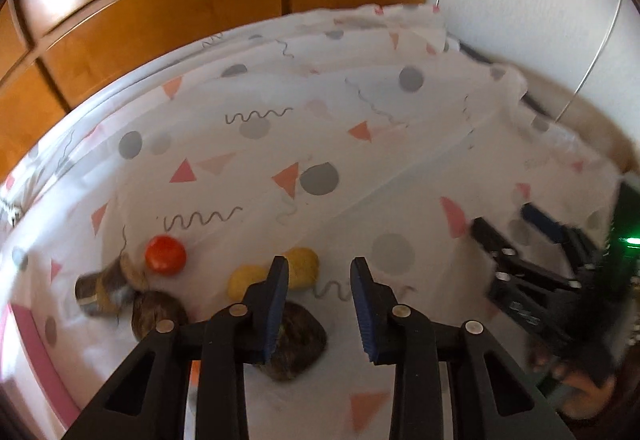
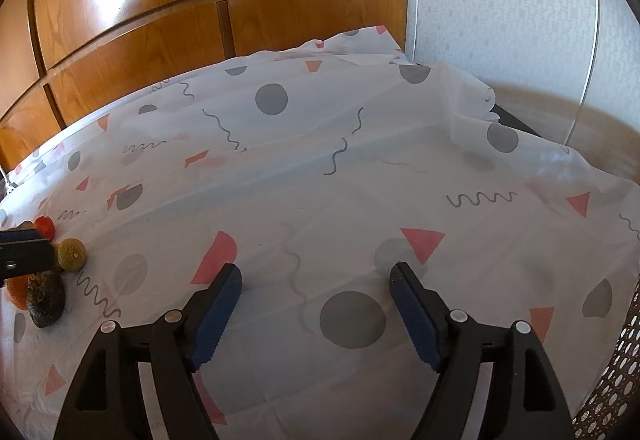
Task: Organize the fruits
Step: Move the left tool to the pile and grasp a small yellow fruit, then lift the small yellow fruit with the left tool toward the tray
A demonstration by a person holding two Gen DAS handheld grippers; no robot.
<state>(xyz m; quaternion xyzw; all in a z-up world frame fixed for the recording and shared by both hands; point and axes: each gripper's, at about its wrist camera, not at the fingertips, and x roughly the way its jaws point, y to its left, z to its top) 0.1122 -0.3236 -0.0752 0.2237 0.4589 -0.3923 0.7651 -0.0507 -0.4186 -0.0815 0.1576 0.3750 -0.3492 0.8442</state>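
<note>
On the patterned tablecloth lies a cluster of fruit: a red round fruit, two yellow ones, two dark brown avocado-like ones, and a blurred brown piece. My left gripper hovers over the cluster's right side, jaws a narrow gap apart with nothing between them. My right gripper is open over bare cloth, far right of the fruit. The right wrist view shows the red fruit, a yellow-green one and a dark one at its left edge.
Wooden cabinet doors stand behind the table, a white wall to the right. A wicker basket rim shows at the lower right. The cloth's far right corner is rumpled. A person's hand holds the right gripper.
</note>
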